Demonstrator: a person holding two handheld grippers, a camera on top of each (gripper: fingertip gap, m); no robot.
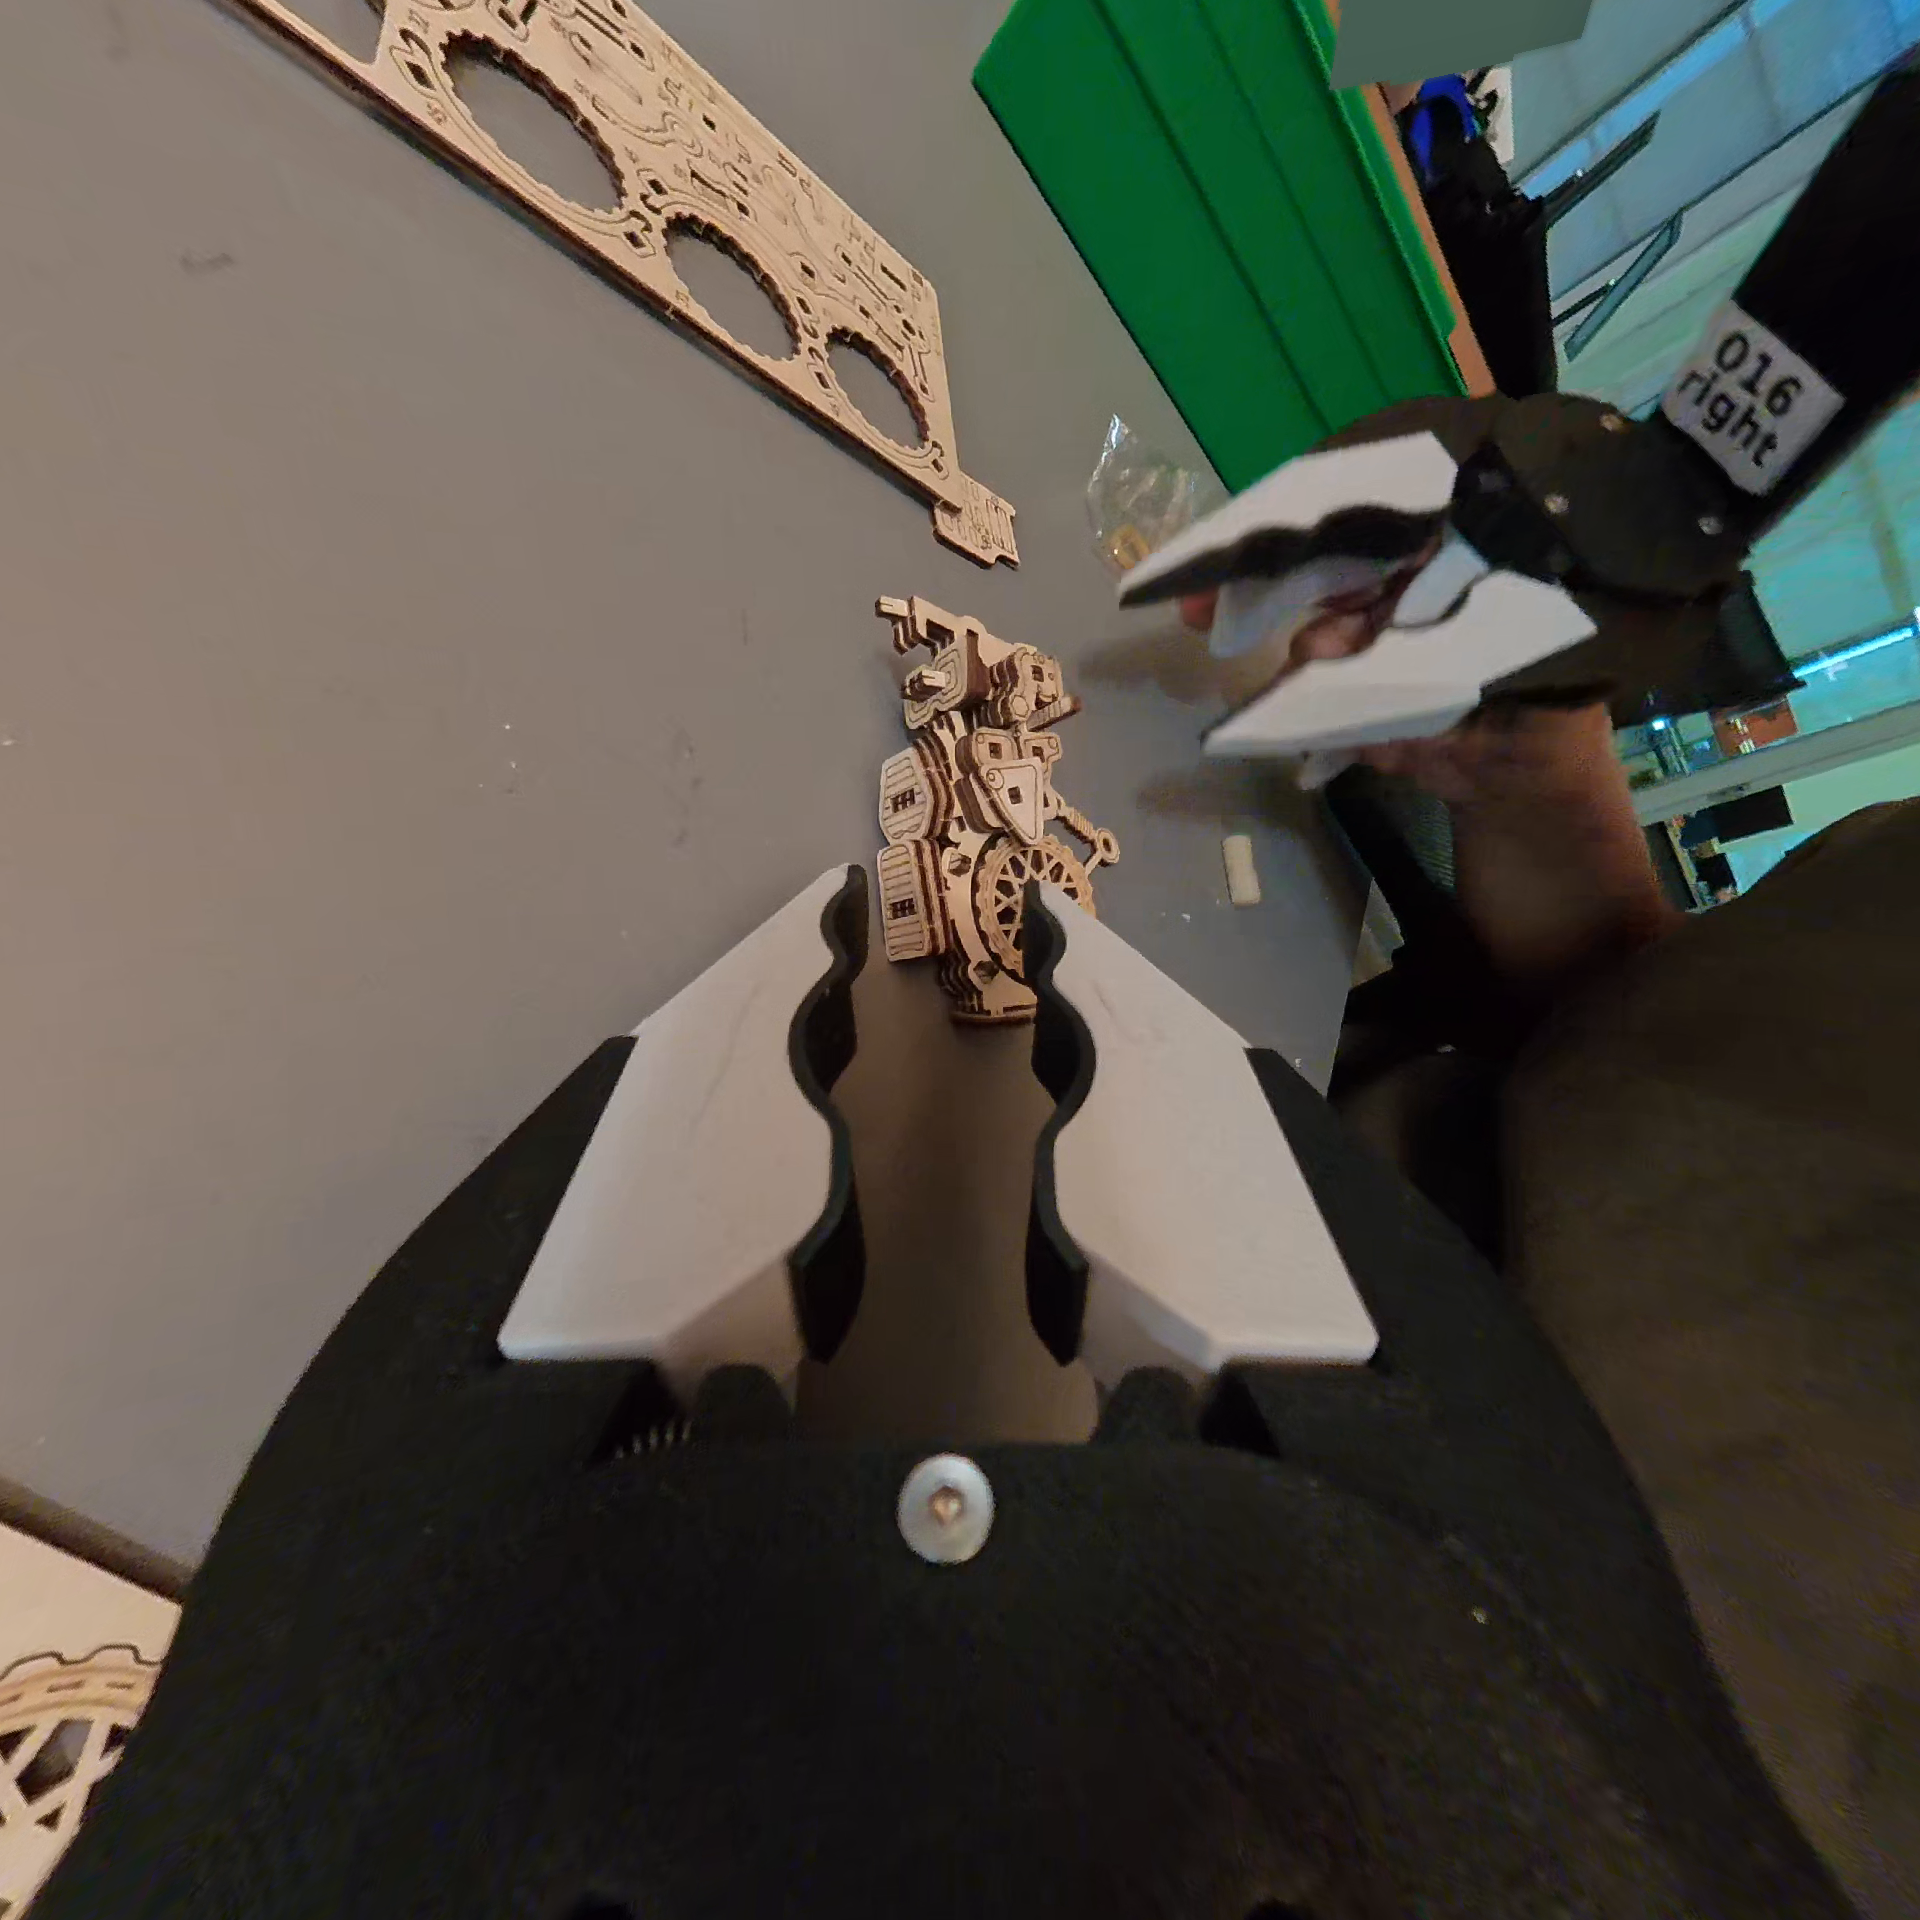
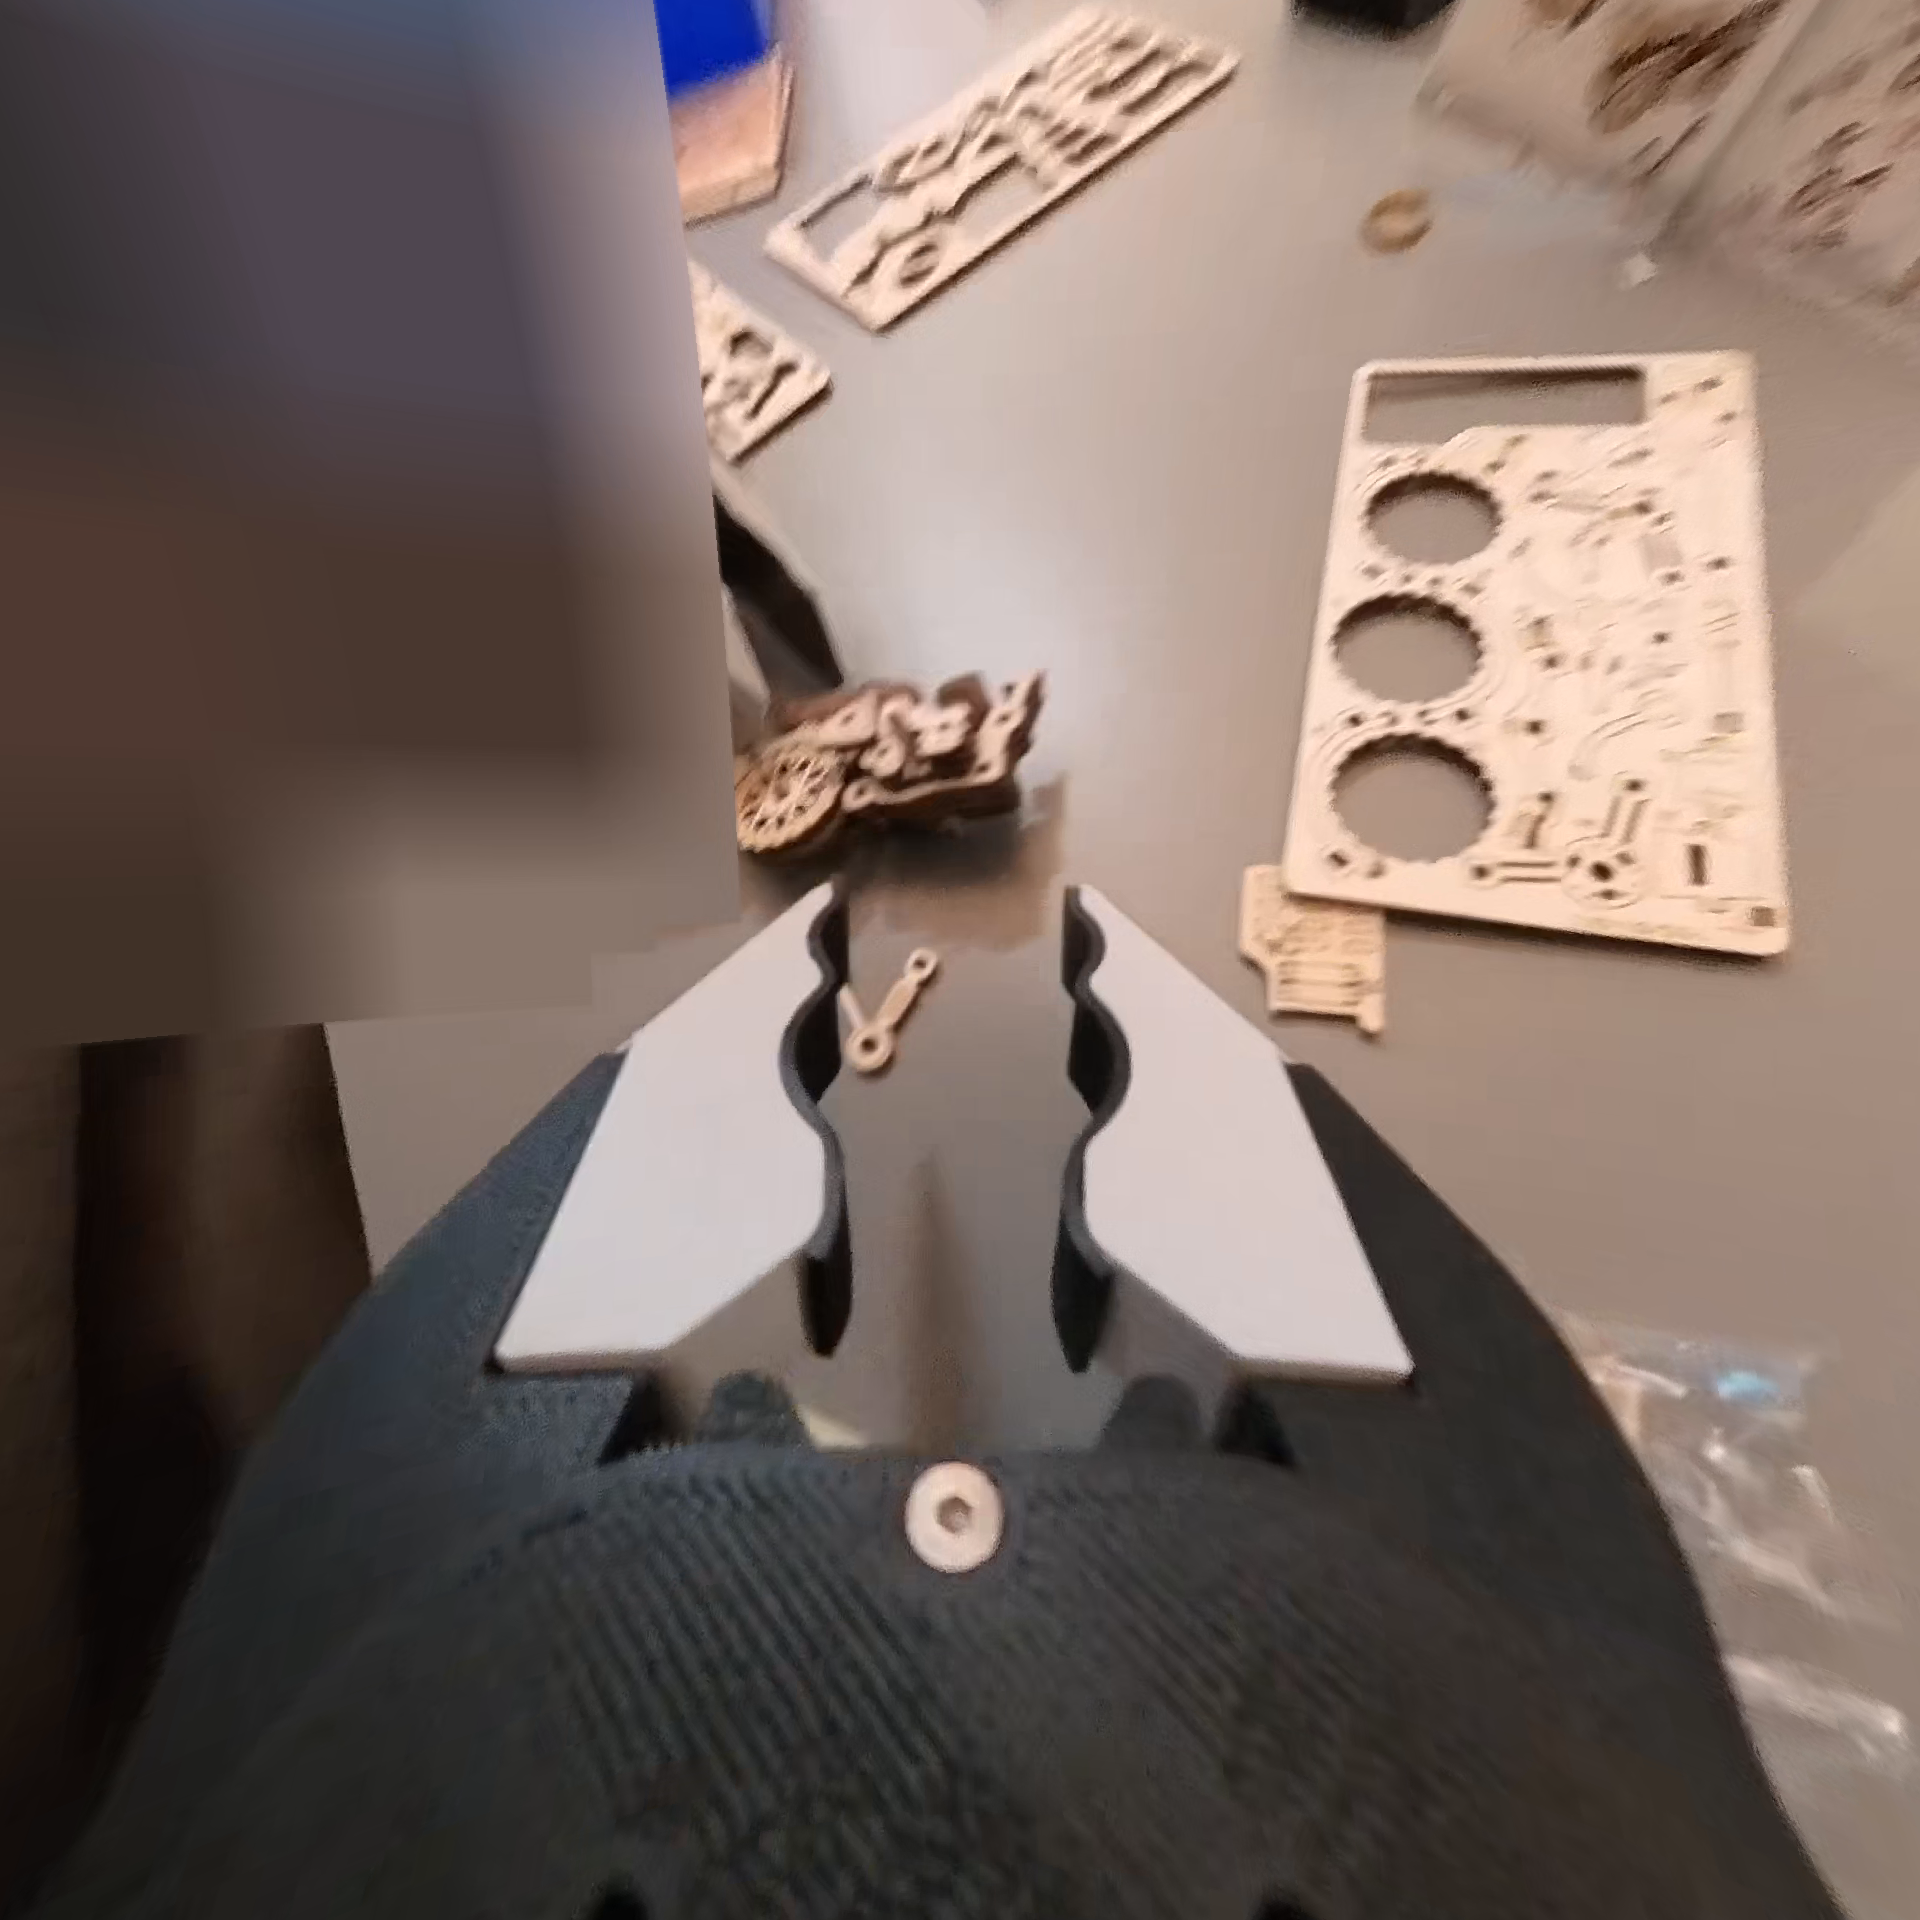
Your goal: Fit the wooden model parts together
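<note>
The partly built wooden model (image 1: 977, 821) lies flat on the grey table (image 1: 416, 779), wheel end toward my left gripper (image 1: 943, 899). That gripper is open, and its tips straddle the wheel end; the right fingertip hides part of the wheel. I cannot tell whether the pads touch the model. The model also shows in the right wrist view (image 2: 883, 758). My right gripper (image 2: 951, 914) is open and empty, just short of the model. A small wooden link piece (image 2: 888, 1003) lies on the table by its left fingertip. The right gripper (image 1: 1174, 665) hovers to the right of the model.
A wooden parts sheet with three round holes (image 2: 1538, 665) lies right of the model, also in the left wrist view (image 1: 644, 208). More sheets (image 2: 997, 156) lie farther back. A green box (image 1: 1226, 208), a plastic bag (image 1: 1143, 499), a small white peg (image 1: 1236, 868) and a comb-like piece (image 2: 1314, 966) are nearby. The gap from one gripper's tips to the other's is roughly 9 centimeters. The right tips stand about 5 centimeters off the small wooden link piece (image 2: 888, 1003).
</note>
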